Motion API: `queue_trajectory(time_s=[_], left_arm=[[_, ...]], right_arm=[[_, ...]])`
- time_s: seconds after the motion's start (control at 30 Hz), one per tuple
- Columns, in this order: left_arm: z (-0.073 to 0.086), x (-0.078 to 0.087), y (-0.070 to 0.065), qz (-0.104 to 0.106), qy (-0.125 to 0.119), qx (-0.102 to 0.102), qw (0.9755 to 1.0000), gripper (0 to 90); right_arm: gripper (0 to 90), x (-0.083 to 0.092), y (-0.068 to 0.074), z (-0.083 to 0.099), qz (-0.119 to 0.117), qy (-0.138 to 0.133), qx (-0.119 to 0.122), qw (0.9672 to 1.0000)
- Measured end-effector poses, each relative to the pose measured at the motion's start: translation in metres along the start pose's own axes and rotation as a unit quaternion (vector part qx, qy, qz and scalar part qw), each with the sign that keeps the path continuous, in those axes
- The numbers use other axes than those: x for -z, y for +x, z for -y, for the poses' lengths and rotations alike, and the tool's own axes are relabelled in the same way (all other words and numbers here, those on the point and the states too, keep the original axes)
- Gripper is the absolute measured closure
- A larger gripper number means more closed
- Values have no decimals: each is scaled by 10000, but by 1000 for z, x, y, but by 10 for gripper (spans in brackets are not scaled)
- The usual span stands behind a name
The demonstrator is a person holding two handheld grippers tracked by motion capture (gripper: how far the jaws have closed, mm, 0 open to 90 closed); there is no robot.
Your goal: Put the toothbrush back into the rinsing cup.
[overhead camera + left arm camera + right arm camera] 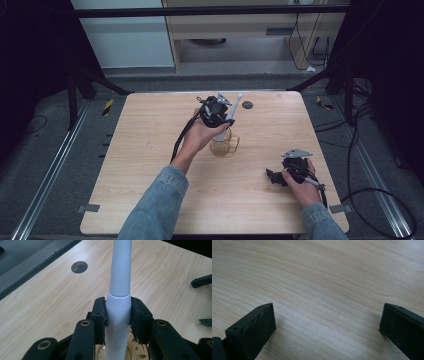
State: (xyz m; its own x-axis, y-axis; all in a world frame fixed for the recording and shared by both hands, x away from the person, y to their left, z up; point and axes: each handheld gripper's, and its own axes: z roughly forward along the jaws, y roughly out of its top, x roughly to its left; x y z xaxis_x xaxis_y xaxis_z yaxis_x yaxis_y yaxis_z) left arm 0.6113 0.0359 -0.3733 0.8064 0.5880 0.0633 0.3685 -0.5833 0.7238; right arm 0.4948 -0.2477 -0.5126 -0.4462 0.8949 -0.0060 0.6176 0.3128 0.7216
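Left gripper view — white handle (119,290) clamped between left gripper (118,315) jaws, upright.

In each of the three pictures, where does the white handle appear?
High view: the white handle slants up out of the amber glass cup, just above table centre.
Left gripper view: centre, clamped by the left tool, rising to the top edge.
Right gripper view: I see bare wood here.
Shared landmark: the round hole in the table.

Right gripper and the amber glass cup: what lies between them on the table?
Nothing: in the high view, bare wood table separates the right gripper from the amber glass cup.
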Motion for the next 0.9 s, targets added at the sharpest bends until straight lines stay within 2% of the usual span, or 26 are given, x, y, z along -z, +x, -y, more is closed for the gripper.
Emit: queue_trajectory(time_s=[0.9], left_arm=[[6, -9, 0, 34, 129, 37, 9999, 672]], right_arm=[[4, 0, 0, 0, 0, 0, 0, 10000]])
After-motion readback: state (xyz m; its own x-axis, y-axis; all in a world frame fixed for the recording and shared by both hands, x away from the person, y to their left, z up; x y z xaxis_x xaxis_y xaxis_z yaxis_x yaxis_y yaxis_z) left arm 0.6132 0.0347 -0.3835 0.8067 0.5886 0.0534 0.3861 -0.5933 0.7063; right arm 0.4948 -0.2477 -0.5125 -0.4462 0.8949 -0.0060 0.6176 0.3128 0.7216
